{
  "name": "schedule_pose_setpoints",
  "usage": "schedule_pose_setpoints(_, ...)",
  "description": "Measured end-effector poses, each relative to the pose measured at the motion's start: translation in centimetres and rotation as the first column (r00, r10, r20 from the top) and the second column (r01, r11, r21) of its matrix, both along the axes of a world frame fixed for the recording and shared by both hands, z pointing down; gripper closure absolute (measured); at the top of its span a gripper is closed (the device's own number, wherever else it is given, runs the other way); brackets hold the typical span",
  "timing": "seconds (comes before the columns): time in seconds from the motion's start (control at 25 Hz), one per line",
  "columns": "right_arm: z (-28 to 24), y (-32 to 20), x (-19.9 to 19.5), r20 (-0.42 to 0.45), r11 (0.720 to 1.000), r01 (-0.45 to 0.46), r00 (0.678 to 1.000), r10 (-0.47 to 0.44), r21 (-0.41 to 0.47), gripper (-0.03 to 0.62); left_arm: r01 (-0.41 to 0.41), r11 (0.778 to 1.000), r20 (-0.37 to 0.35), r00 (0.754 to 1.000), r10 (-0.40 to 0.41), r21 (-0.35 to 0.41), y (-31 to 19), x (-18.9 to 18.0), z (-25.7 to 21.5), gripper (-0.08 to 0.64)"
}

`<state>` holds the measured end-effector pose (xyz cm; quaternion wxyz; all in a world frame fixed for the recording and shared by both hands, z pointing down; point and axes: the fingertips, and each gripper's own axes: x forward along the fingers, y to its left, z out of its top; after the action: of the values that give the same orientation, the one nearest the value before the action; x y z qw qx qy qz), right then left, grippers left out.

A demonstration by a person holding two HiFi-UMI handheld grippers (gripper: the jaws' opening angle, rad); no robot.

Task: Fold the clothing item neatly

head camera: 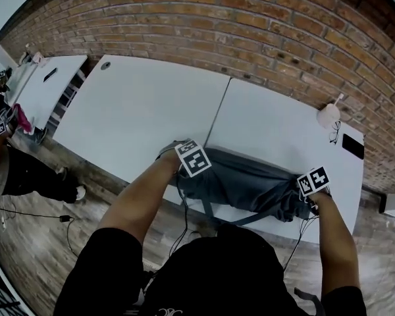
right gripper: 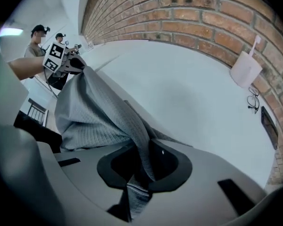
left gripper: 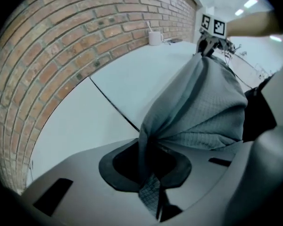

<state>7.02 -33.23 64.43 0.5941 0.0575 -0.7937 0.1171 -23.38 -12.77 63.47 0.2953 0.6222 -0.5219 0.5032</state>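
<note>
Two tools are in use, and I find both closed on the one grey garment [head camera: 243, 186].

Left tool [left gripper: 148, 173]: jaws nearly together, with a bunched fold of quilted cloth pinched between them. Right tool [right gripper: 141, 175]: same condition, jaws narrow and a fold of the same cloth gripped between them.

Position of the garment: it lies gathered in a long roll at the near edge of the white desk [head camera: 138, 110], with its near side lapping over that edge. It sits astride the seam where the two desk tops meet.

Orientation: the long axis runs along the near edge from one tool to the other. In the head view that is left to right, dropping slightly toward the right. Each tool holds one end. In both gripper views the cloth runs from the jaws across to the other tool and sags in the middle.

Containers: one white cup [head camera: 328, 116] stands at the far right of the desk, against the brick wall [head camera: 250, 31] and well apart from the garment. A thin stick [right gripper: 255, 42] stands out of it; I cannot see any other contents. Glasses [head camera: 334, 131] lie just beside the cup, and a dark flat slab [head camera: 353, 146] lies near them.
</note>
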Motion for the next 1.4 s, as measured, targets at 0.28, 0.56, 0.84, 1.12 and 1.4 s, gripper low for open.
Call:
schedule_pose_setpoints(0.28, -3.5, -1.2, 0.9, 0.219, 0.989, -0.135, 0.969, 0.118, 0.066, 0.427, 0.241, 0.963, -0.139, 0.964, -0.225, 0.119, 2.3, -4.3, -2.8, 0.298)
schedule_pose_setpoints(0.56, -14.0, -2.9, 5.3, 0.658, 0.863, -0.494, 0.615, 0.433, -0.106, 0.403, 0.59, 0.753, -0.439, 0.782, -0.442, 0.292, 11.0, -8.3, -7.8, 0.344)
schedule_pose_setpoints(0.84, -21.7, 4.8, 8.8, 0.892, 0.747, -0.657, 0.267, 0.363, -0.107, 0.592, 0.619, 0.498, -0.489, 0.785, -0.38, 0.607, 19.6, -4.9, -16.7, 0.561)
schedule_pose_setpoints(1.12, -24.5, 11.5, 7.4, 0.908, 0.769, -0.64, 0.318, 0.271, -0.006, 0.592, 0.572, 0.457, -0.497, 0.819, -0.286, 0.681, 21.1, -2.2, -17.7, 0.561)
schedule_pose_setpoints(1.4, -22.7, 17.1, 9.7, 0.87, 0.757, -0.654, 0.373, 0.322, 0.0, 0.591, 0.593, 0.541, -0.591, 0.78, -0.204, 0.596, 23.5, 4.4, -13.9, 0.561)
